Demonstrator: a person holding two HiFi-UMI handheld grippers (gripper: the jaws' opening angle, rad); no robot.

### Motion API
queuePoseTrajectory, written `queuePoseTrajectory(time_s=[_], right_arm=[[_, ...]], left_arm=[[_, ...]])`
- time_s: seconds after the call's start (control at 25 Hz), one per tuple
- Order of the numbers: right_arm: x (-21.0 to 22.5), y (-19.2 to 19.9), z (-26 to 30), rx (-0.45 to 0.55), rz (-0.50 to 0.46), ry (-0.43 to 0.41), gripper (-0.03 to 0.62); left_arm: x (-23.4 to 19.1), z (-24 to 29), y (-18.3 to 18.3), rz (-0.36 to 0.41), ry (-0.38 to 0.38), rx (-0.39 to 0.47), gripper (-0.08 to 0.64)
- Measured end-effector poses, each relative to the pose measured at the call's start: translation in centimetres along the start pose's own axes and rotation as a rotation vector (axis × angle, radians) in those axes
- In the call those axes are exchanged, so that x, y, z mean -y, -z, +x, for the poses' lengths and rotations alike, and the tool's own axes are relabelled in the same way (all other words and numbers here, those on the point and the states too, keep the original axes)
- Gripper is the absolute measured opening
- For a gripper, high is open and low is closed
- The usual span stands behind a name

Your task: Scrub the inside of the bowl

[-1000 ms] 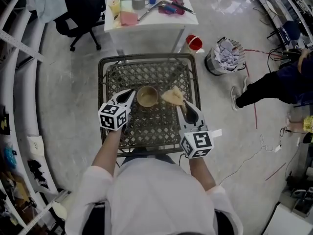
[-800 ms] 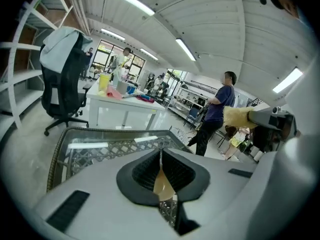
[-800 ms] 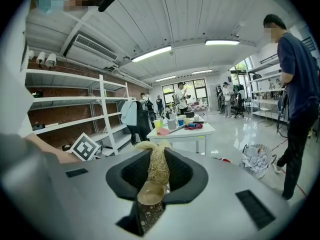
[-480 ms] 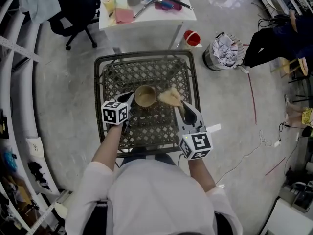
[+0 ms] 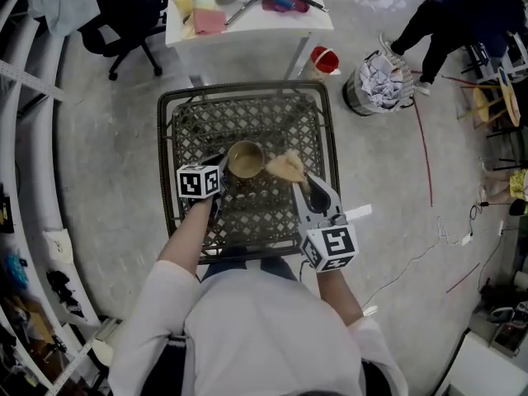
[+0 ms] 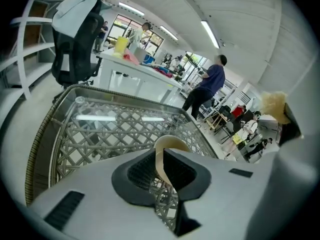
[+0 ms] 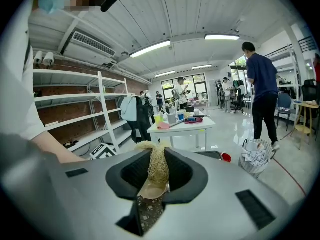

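Observation:
A tan bowl [image 5: 245,159] sits upright at the middle of the woven wire table [image 5: 190,122]. My left gripper [image 5: 221,165] is at the bowl's left side. In the left gripper view its jaws [image 6: 159,156] are shut on the bowl's thin rim [image 6: 172,143]. My right gripper [image 5: 302,180] is just right of the bowl, shut on a straw-coloured scrubber [image 5: 288,165]. The scrubber hangs beside the bowl's right rim, not inside it. In the right gripper view the scrubber [image 7: 157,166] stands pinched between the dark pads [image 7: 132,176].
Behind the wire table stands a white table [image 5: 247,25] with cups and tools. A red cup [image 5: 327,58] and a waste basket full of paper [image 5: 379,89] stand on the floor at the back right. An office chair [image 5: 124,15] is at the back left, and a person [image 5: 445,7] walks at the far right.
My left gripper has sunk toward the table top with the bowl's rim in it. The right gripper with the scrubber has kept still. The person in the background has walked further away.

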State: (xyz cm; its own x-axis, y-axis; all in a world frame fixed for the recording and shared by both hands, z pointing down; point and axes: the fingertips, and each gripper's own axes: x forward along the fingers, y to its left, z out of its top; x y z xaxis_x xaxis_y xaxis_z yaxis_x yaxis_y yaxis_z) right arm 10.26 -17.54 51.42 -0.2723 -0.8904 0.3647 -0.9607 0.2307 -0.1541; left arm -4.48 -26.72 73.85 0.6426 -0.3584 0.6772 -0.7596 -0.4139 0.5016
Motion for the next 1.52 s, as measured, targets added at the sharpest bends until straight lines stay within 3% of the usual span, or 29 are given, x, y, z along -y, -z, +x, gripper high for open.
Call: queuePoseTrajectory(time_s=[0.28,0.36,0.4,0.92,1.0,1.12,1.52], right_arm=[[-0.1,0.5,-0.1,-0.012,0.005,0.011,0.089],[0.0,0.6,-0.1,-0.014,0.007,0.018,0.089],[0.1,0.6,-0.1,-0.016,0.008,0.021,0.089],[0.8,1.6,-0.5,-0.043,0.017,0.047,0.089],[0.9,1.7,-0.5,-0.045,0.017,0.047,0.089],[0.9,1.9,-0.6,-0.048,0.017,0.046,0.089],[0.7,1.4,-1.1,-0.034,0.008,0.031,0.089]], left_arm=[[-1.2,1.2,1.2,-0.045,-0.026,-0.048,0.049],[-1.2,1.5,1.2,-0.074,-0.015,-0.05,0.164],[-1.2,1.8,1.4,-0.088,-0.008,-0.055,0.166],[-1.4,3.9,3.9,-0.185,0.025,-0.145,0.164],[-1.4,4.0,4.0,-0.2,0.026,-0.137,0.15],[-1.6,3.8,3.8,-0.187,-0.005,-0.119,0.072],[-1.4,2.4,2.0,-0.16,-0.062,-0.038,0.043]])
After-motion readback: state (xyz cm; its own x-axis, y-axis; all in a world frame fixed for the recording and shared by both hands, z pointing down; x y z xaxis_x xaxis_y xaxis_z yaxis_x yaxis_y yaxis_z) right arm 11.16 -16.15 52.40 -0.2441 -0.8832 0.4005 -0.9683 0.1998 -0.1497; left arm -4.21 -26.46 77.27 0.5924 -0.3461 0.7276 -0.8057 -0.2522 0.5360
